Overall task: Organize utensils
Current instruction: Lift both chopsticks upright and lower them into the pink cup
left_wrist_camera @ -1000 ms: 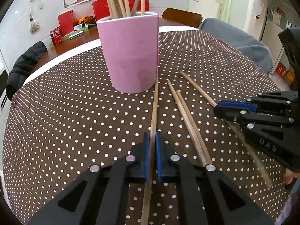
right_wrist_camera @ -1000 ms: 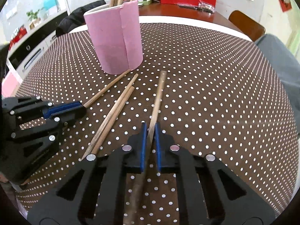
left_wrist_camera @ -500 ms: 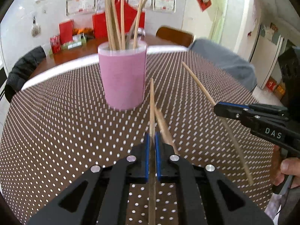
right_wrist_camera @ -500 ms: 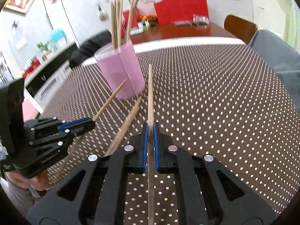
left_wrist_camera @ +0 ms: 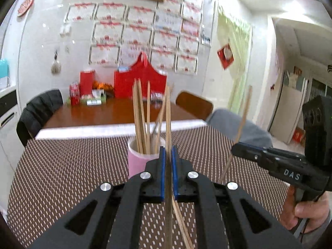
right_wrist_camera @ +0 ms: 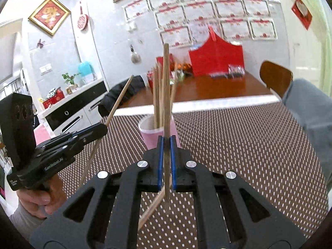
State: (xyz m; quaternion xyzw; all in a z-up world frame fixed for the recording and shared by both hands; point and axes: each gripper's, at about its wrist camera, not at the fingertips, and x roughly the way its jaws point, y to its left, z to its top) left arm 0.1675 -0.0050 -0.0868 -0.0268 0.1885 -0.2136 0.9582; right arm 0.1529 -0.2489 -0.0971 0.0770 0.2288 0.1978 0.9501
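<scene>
Fingers of the left gripper (left_wrist_camera: 168, 172) clench a chopstick (left_wrist_camera: 168, 124) upright, near the pink cup (left_wrist_camera: 138, 161) on the dotted surface (left_wrist_camera: 62, 166). Right-wrist view: right gripper (right_wrist_camera: 166, 161) fingers grasp another chopstick (right_wrist_camera: 166, 87), raised before the cup.

Two grippers, left (left_wrist_camera: 168, 172) and right (right_wrist_camera: 165, 161), each clamp one chopstick (left_wrist_camera: 168, 124) (right_wrist_camera: 166, 95). One pink cup (left_wrist_camera: 138, 162) on the dotted bench (left_wrist_camera: 62, 166) holds about five chopsticks (left_wrist_camera: 139, 114); two more (left_wrist_camera: 182, 226) lie flat.
</scene>
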